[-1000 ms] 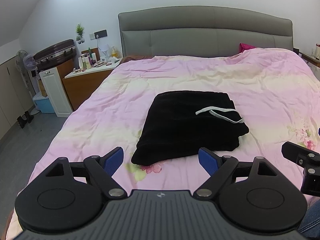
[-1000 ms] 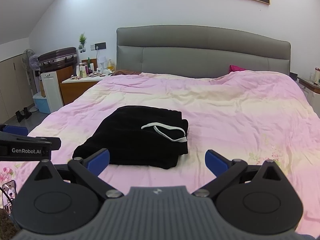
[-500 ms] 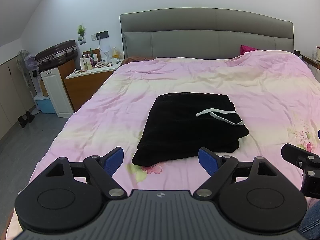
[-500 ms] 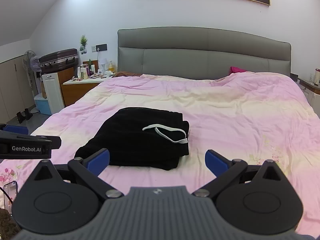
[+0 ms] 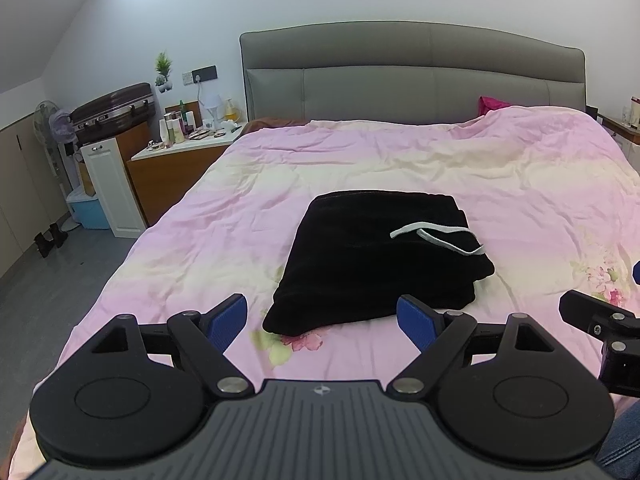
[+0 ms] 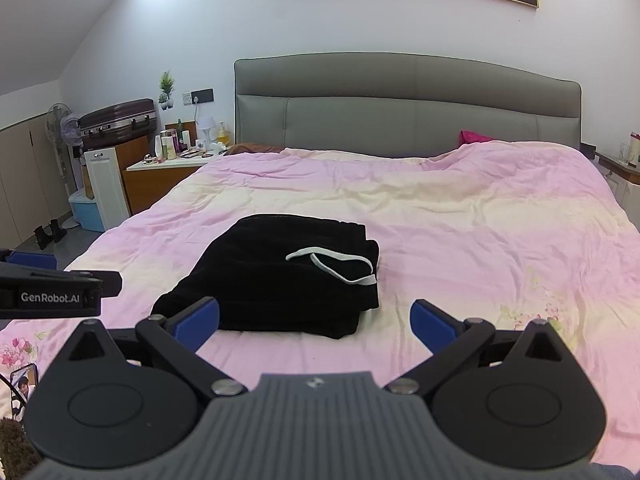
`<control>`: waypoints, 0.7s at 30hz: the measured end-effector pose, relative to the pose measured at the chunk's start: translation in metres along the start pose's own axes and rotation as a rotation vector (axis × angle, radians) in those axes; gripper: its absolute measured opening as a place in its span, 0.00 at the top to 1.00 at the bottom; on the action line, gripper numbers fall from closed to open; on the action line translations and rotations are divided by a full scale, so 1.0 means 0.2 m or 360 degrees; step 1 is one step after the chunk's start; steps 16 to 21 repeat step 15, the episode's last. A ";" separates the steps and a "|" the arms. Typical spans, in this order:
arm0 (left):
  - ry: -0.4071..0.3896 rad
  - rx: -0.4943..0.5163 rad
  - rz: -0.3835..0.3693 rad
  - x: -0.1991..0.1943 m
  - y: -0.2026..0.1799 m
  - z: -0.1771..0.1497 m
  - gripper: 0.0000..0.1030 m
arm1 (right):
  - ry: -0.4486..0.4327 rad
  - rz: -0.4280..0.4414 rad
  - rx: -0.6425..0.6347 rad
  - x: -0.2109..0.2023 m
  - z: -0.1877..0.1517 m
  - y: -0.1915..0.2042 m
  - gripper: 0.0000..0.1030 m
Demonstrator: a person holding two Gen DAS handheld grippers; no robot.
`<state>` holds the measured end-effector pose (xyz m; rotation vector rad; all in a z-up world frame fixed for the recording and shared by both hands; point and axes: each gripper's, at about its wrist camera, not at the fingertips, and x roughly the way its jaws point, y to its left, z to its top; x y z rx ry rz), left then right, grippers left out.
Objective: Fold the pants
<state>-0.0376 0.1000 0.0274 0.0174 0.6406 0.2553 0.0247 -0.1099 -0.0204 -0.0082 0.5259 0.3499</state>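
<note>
We see the black pants (image 5: 376,260) folded into a compact stack on the pink bed (image 5: 500,184), white drawstring (image 5: 436,238) on top. Our left tongs (image 5: 322,318) and right tongs (image 6: 314,320) hover wide open and empty, short of the pants.

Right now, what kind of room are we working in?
Almost certainly a home bedroom. A wide bed under a pink duvet backs onto a grey padded headboard, a bedside cabinet crowded with toiletry bottles stands alongside, and the folded black pants lie on the duvet.
</note>
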 end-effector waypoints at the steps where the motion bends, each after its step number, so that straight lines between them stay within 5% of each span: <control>1: -0.0002 0.0001 -0.0002 0.00 0.00 0.00 0.04 | 0.0001 0.0000 0.0000 0.00 0.00 0.00 0.05; 21: -0.0016 0.0023 -0.0013 -0.01 -0.02 -0.02 0.04 | 0.0006 0.0002 0.0021 -0.01 0.00 -0.01 0.05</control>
